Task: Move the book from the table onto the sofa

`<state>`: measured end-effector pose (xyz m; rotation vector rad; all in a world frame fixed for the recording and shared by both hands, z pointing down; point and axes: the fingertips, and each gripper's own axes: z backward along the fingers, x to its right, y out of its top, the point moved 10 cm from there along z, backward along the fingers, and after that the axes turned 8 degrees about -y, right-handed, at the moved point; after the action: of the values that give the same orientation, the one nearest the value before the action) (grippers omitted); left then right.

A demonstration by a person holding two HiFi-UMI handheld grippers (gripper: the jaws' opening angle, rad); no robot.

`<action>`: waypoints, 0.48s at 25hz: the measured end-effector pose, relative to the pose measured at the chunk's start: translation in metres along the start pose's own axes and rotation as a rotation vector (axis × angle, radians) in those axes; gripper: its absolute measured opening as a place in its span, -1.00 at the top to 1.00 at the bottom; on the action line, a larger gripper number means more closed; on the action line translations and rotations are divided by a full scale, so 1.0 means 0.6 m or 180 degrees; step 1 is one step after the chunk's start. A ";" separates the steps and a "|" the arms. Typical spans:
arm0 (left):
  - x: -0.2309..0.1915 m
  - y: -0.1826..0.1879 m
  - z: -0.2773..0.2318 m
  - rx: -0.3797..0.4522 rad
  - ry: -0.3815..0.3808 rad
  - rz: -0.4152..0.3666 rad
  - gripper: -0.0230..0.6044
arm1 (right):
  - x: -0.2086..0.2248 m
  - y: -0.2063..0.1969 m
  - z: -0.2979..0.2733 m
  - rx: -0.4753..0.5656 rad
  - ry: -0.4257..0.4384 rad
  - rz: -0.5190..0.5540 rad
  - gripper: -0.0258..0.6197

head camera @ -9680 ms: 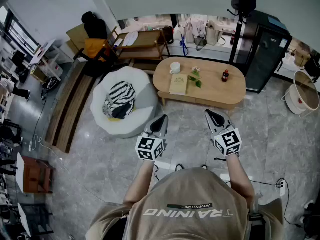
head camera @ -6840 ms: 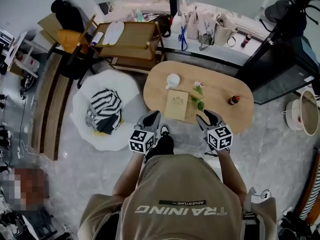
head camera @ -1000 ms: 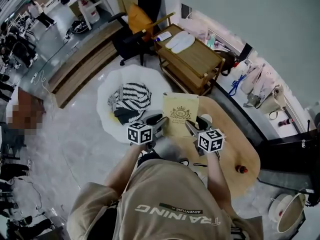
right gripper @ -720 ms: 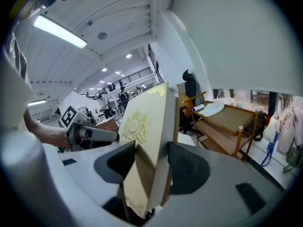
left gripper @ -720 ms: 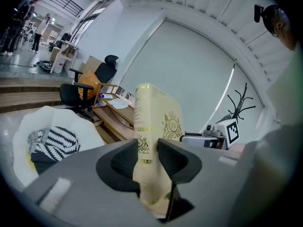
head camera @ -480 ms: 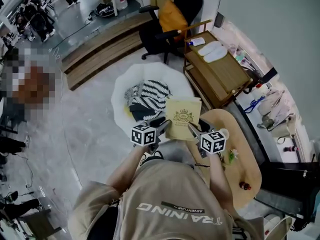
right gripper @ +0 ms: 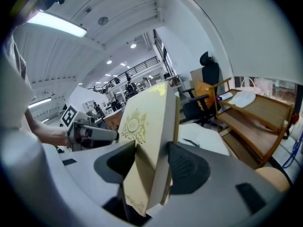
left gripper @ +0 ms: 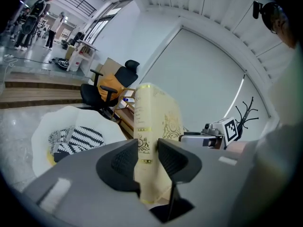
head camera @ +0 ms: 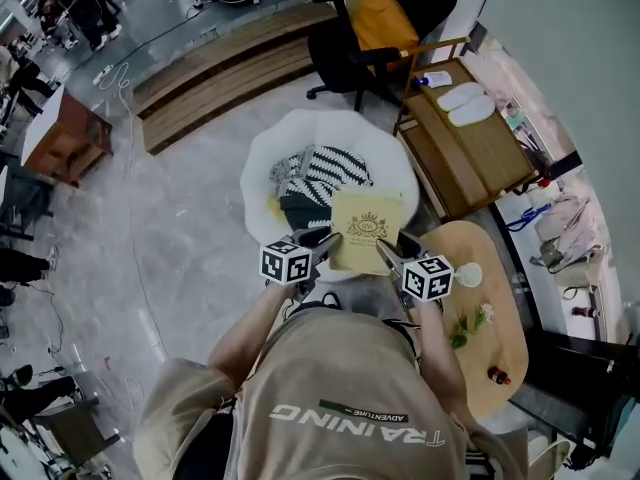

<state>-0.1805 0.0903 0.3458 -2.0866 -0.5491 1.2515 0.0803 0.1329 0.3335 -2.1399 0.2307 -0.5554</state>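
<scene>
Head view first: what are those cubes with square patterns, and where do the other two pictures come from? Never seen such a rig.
No robot: a person holds a two-jaw gripper in each hand, and the cubes are part of them. The head view looks down from the person's head; each gripper view looks along its jaws. The left gripper and right gripper each clamp the cream book, beside the white sofa bearing a striped cloth. A cup, sprig and bottle are on the table.

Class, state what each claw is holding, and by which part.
Both hold the book: the left claw pinches its spine edge, the right claw its page edge, near the bottom.
</scene>
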 end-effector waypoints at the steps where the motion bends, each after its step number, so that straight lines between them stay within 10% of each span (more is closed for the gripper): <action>1: -0.009 -0.001 0.008 0.0010 0.0023 0.0030 0.54 | -0.005 0.001 -0.012 -0.0033 0.0032 -0.0005 0.25; 12: -0.078 0.007 0.047 0.0103 0.0416 0.0289 0.54 | -0.009 0.024 -0.135 -0.0277 0.0481 0.0109 0.25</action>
<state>-0.2268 0.0661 0.3622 -2.1685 -0.3772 1.1559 0.0381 0.0680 0.3612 -2.1752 0.3809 -0.6993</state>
